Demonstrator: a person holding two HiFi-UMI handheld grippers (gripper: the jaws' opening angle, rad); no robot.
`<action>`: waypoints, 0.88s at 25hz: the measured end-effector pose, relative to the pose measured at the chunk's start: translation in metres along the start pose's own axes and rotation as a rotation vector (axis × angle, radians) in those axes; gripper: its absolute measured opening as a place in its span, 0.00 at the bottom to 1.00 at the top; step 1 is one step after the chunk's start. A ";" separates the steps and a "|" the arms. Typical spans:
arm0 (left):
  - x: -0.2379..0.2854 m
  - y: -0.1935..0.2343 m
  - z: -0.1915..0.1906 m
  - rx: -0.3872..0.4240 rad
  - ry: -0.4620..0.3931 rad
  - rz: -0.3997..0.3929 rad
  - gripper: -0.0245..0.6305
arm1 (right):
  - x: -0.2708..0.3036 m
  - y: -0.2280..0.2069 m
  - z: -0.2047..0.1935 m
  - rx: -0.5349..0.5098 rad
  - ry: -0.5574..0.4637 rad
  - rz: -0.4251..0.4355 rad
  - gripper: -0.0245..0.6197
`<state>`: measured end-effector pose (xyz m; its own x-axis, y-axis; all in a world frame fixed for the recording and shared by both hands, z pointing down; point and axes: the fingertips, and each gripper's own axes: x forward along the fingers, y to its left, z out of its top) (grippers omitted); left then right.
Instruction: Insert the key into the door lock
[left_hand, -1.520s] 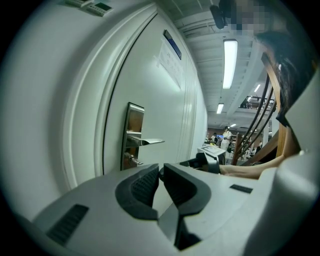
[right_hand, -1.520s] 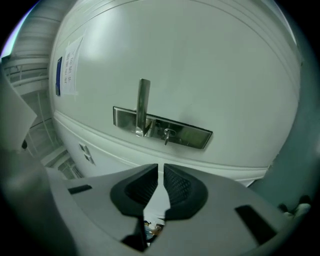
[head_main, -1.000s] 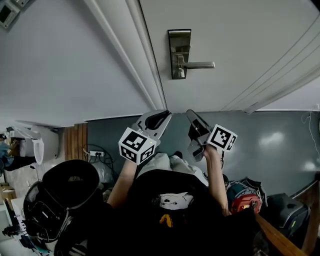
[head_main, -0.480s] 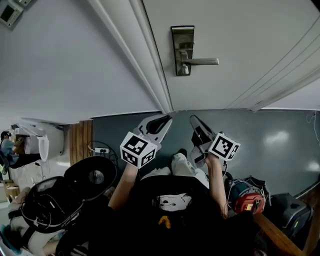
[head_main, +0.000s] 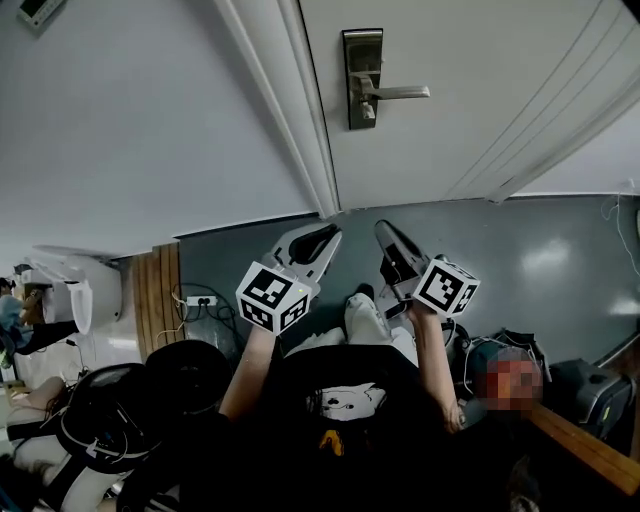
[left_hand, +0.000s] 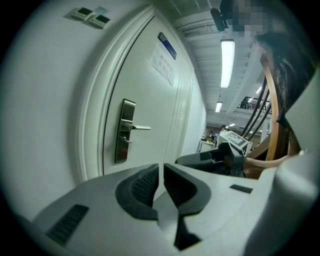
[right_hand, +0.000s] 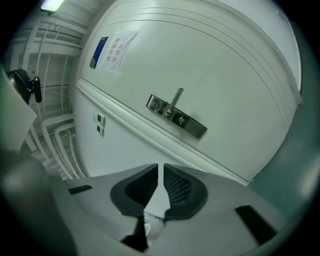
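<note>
The steel lock plate (head_main: 361, 75) with its lever handle (head_main: 397, 92) sits on the white door, far above both grippers in the head view. A small round part (head_main: 365, 108) sticks out under the lever; I cannot tell whether it is a key. My left gripper (head_main: 322, 238) and right gripper (head_main: 388, 236) hang side by side low in front of the person's torso, well short of the door. Both have their jaws together. In the left gripper view (left_hand: 161, 175) the lock plate (left_hand: 124, 131) lies ahead on the left. The right gripper view (right_hand: 160, 177) has the lock plate (right_hand: 176, 116) straight ahead. No key shows past either tip.
The white door frame (head_main: 295, 120) and a plain wall run down the left. Grey floor (head_main: 560, 260) lies below the door. Black bags (head_main: 120, 420) and a power strip (head_main: 200, 300) are at lower left, a wooden rail (head_main: 590, 450) at lower right. A paper notice (left_hand: 164, 61) hangs on the door.
The lock plate has slid up and a little left in the head view as the view tilted. Both grippers stay low, side by side, jaws together as before.
</note>
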<state>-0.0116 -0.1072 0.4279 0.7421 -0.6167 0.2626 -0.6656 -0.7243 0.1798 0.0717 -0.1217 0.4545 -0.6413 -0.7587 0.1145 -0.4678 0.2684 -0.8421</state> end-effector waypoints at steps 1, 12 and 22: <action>-0.009 -0.003 -0.002 0.000 -0.004 -0.001 0.09 | -0.004 0.006 -0.006 -0.002 -0.009 -0.001 0.08; -0.073 -0.057 -0.023 0.014 -0.037 -0.062 0.09 | -0.062 0.050 -0.068 -0.042 -0.070 -0.043 0.08; -0.095 -0.100 -0.026 0.049 -0.042 -0.152 0.09 | -0.103 0.068 -0.085 -0.130 -0.147 -0.111 0.07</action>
<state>-0.0174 0.0316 0.4094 0.8374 -0.5104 0.1954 -0.5413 -0.8240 0.1674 0.0544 0.0251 0.4295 -0.4903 -0.8638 0.1164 -0.6110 0.2453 -0.7527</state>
